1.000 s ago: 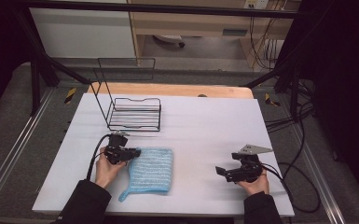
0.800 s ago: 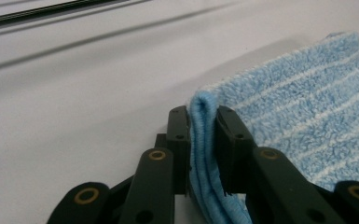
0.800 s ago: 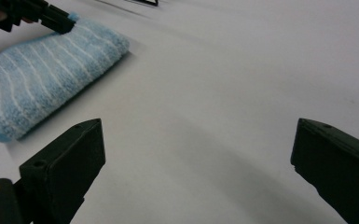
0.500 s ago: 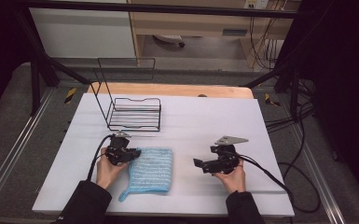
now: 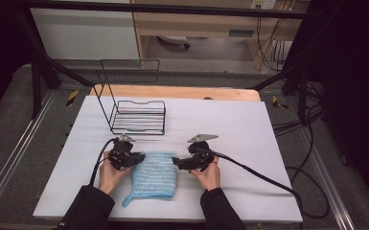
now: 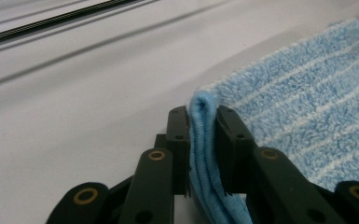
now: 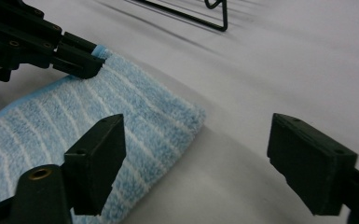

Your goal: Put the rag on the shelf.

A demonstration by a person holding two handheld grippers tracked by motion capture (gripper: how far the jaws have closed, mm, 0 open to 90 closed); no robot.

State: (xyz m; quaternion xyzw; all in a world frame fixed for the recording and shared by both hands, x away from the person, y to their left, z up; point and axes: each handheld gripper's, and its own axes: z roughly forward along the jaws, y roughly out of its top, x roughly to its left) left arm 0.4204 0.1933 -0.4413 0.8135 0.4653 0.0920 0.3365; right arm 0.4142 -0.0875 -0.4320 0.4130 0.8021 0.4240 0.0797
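Towel [image 5: 155, 173], blue with white stripes, lies folded on the white table [image 5: 249, 129] in the high view, on the person's side of the wire rack [image 5: 139, 116], well apart from it. Left gripper [image 5: 133, 158] sits at the towel's left far corner; right gripper [image 5: 178, 162] hangs just beside the towel's right far corner, not yet on it. Left gripper view: left gripper [image 6: 201, 121] is clamped on the towel [image 6: 303, 107] corner, two layers bunched upright between the jaws, the rest lying flat away from them. The bite looks shallow, close to the towel's edge; a sideways tug could pull the inner layer free and leave one ply held. Right gripper view: right gripper [image 7: 193, 144] stands spread wide, nothing between its jaws, one jaw over the towel [image 7: 121, 121], the other over bare table beyond the towel's corner. Likely risks: closing where it stands would catch the top layer alone or miss the corner, since the edge lies flat against the table; pushing forward could shove and wrinkle the towel; a lift with one corner held would let the fold sag open.
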